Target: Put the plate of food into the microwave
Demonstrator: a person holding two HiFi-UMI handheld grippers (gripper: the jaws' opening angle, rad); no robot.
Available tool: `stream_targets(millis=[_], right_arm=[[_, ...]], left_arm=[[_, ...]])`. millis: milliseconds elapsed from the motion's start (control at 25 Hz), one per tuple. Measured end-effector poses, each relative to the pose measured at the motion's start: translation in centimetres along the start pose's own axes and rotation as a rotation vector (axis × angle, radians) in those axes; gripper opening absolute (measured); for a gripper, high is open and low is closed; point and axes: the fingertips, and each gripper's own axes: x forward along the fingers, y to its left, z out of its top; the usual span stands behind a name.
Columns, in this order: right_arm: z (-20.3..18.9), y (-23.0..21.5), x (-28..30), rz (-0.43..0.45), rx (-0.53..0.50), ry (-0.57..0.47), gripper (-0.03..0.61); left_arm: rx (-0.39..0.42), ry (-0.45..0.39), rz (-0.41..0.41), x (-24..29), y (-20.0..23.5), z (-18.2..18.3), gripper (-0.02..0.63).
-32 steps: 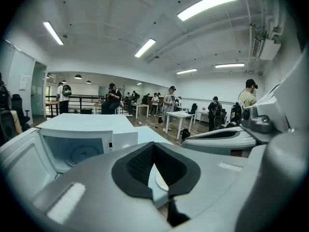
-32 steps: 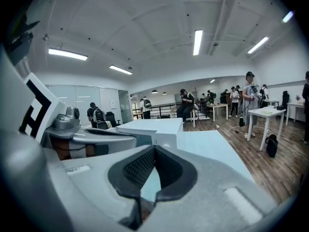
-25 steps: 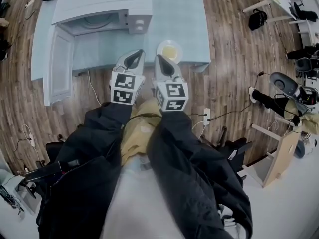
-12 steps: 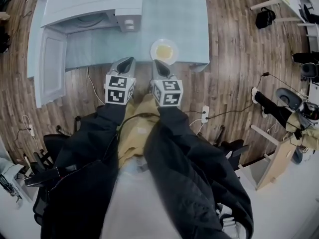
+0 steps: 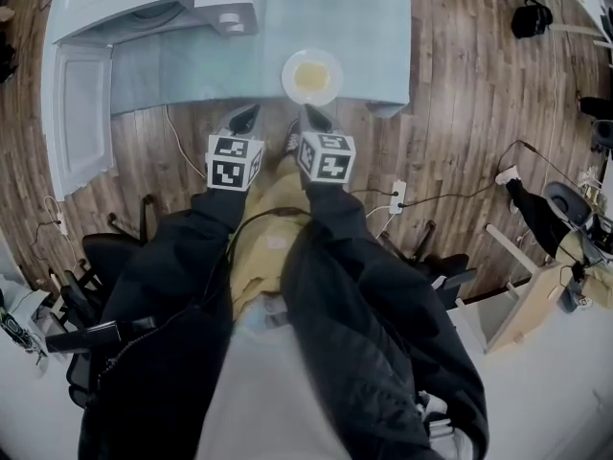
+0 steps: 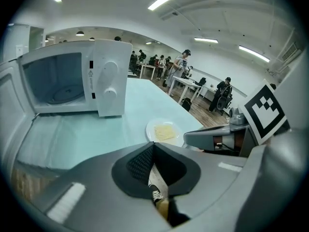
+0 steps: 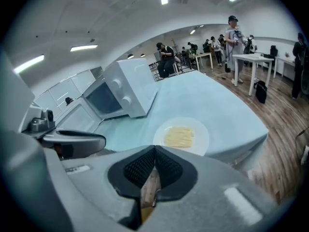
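progress: nothing done yet. The plate of food [image 5: 312, 77] sits on the table [image 5: 369, 17] near its front edge, outside the microwave [image 5: 144, 12] and well to its right.
head view, door: the microwave door [image 5: 72, 113] is swung wide open, so the way in looks clear.
head view, grippers: the left gripper [image 5: 246, 116] and the right gripper [image 5: 311, 115] are side by side over the floor, just short of the table edge. Neither touches the plate.
head view, limit: it shows only the microwave's top, not the inside, and the jaw state is hard to read.
left gripper view, jaws: pressed together, nothing between them.
left gripper view, extra: it looks straight into the cavity, where the turntable [image 6: 65, 94] is bare. The plate lies ahead and to the right, the food a flat pale yellow piece.
right gripper view, jaws: also together and empty.
right gripper view, extra: the plate is dead ahead, just beyond the tips and near the table corner. The microwave shows its knob side, with little of the cavity visible.
left to do, my read: open a jaw, grip the rim, lift, carry the plate left and slide it in.
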Motion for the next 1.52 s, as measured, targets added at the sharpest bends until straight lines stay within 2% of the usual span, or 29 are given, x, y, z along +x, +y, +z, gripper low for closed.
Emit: stream_targets(millis=[120, 200, 280, 800, 920, 1160, 1360, 1520], right_arm=[[-1.4, -1.4, 1.0, -0.012, 0.052, 0.027, 0.002], [-2.0, -2.0, 1.6, -0.011, 0.087, 0.033, 0.042], [-2.5, -2.7, 1.9, -0.019, 0.12, 0.032, 0.053], [-4.8, -7.3, 3.0, -0.14, 0.386, 0.047, 0.145], [-4.9, -7.4, 3.4, -0.103, 0.475, 0.027, 0.175], [-4.8, -7.1, 5.1, 0.011, 0.697, -0.012, 0.176], [-4.6, -6.8, 5.8, 0.145, 0.91, -0.051, 0.085], [-4.5, -6.6, 5.6, 0.243, 0.992, -0.098, 0.046]], left_arm=[[-0.005, 0.024, -0.004, 0.7, -0.4, -1.0, 0.0], [-0.005, 0.035, -0.005, 1.1, -0.5, -1.4, 0.0], [-0.005, 0.043, -0.007, 1.4, -0.7, -1.7, 0.0], [-0.009, 0.055, -0.055, 2.8, -2.3, -2.1, 0.0], [-0.011, 0.065, -0.06, 2.7, -2.3, -2.6, 0.0], [-0.021, 0.077, -0.058, 2.1, -1.7, -3.6, 0.0], [-0.033, 0.084, -0.049, 1.6, -1.1, -4.3, 0.0], [-0.044, 0.083, -0.045, 1.3, -0.7, -4.7, 0.0]])
